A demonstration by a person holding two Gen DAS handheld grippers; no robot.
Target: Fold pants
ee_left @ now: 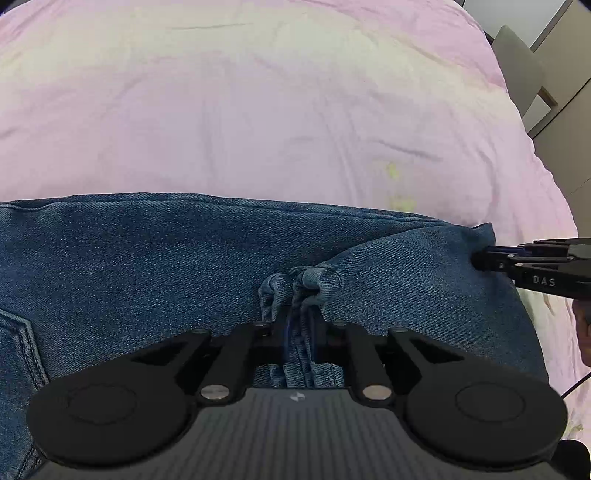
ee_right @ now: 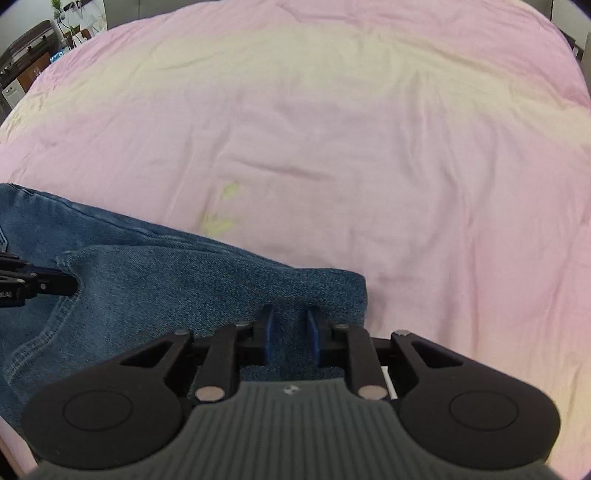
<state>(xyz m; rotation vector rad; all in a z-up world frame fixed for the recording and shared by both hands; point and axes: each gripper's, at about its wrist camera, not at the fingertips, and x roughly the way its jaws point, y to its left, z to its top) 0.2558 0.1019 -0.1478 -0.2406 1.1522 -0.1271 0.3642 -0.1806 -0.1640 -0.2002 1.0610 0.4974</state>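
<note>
Blue denim pants (ee_left: 155, 251) lie folded lengthwise on a pink bedsheet (ee_left: 258, 110). My left gripper (ee_left: 295, 317) is shut on a bunched pinch of the denim edge. My right gripper (ee_right: 290, 325) has its fingers a little apart, with the denim of the pants (ee_right: 177, 280) between them near the cloth's right end. The right gripper also shows in the left wrist view (ee_left: 484, 258), at the right corner of the denim. The left gripper shows in the right wrist view (ee_right: 70, 286), pressed into the fabric at the left.
The pink sheet (ee_right: 369, 147) stretches wide beyond the pants, with a small yellow-green print (ee_right: 221, 206) near the denim edge. Grey furniture (ee_left: 524, 74) stands past the bed's right side. Shelves and a plant (ee_right: 55, 22) stand past the far left corner.
</note>
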